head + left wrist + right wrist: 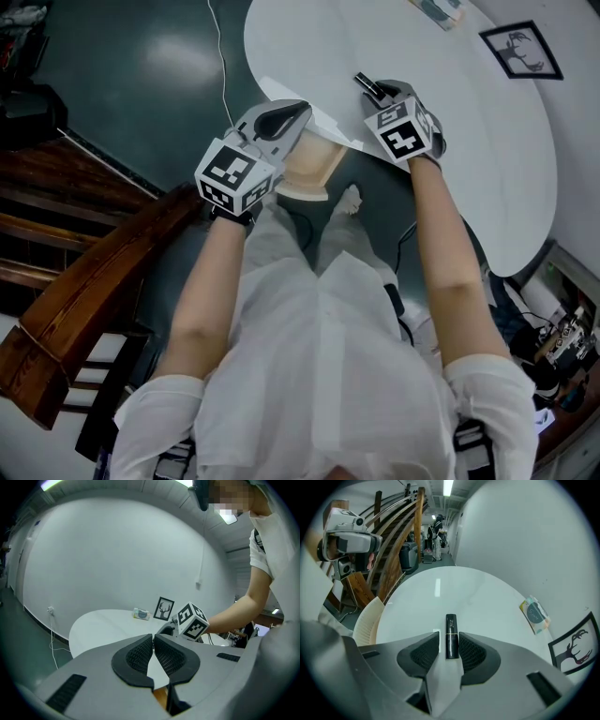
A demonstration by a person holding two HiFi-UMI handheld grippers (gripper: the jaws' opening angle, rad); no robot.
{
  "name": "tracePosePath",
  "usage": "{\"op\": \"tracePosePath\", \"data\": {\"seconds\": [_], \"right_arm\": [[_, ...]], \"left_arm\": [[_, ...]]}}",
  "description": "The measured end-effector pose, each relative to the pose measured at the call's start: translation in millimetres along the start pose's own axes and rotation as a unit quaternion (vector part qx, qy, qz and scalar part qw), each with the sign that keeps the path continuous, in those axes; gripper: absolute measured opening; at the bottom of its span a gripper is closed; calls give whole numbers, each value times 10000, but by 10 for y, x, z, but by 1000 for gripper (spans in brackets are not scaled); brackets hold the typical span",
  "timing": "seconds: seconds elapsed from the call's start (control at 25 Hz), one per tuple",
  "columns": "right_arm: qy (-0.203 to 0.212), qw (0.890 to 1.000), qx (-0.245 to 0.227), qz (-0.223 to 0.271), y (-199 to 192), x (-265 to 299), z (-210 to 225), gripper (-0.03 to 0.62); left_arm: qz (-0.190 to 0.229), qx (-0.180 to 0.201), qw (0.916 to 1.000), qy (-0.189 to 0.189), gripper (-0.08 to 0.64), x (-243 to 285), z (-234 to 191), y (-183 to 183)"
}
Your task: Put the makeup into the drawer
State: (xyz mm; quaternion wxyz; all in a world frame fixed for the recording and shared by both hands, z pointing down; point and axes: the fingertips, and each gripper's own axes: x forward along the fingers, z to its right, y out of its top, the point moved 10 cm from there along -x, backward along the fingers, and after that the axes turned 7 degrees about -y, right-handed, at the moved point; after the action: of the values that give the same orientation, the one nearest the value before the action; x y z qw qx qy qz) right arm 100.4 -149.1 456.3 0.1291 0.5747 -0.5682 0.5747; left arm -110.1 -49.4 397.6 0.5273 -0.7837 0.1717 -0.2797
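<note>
The left gripper (153,641) is squeezed shut on nothing. Right of it, the small shiny black lipstick tube (451,627) lies on the round white table (487,592), between the right gripper's (449,641) loose jaws. It looks light, hard and slippery, so pinch its middle.

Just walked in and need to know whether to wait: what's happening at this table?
A person holds a gripper in each hand at a white round table. A black lipstick tube sits between the tongs of the right gripper, with a gap on one side, so it does not look gripped. The tongs of the left gripper are together and empty.
</note>
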Motion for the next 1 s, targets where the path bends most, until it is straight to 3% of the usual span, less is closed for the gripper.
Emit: {"op": "tracePosePath", "data": {"seconds": [0.4, 1.0], "right_arm": [[-78, 9993, -223, -279, 61, 95, -13, 92], [35, 9991, -322, -260, 155, 56, -233, 91]], "left_arm": [[55, -98, 9999, 90, 25, -83, -30, -45], [184, -236, 9988, 375, 25, -317, -101, -102]]}}
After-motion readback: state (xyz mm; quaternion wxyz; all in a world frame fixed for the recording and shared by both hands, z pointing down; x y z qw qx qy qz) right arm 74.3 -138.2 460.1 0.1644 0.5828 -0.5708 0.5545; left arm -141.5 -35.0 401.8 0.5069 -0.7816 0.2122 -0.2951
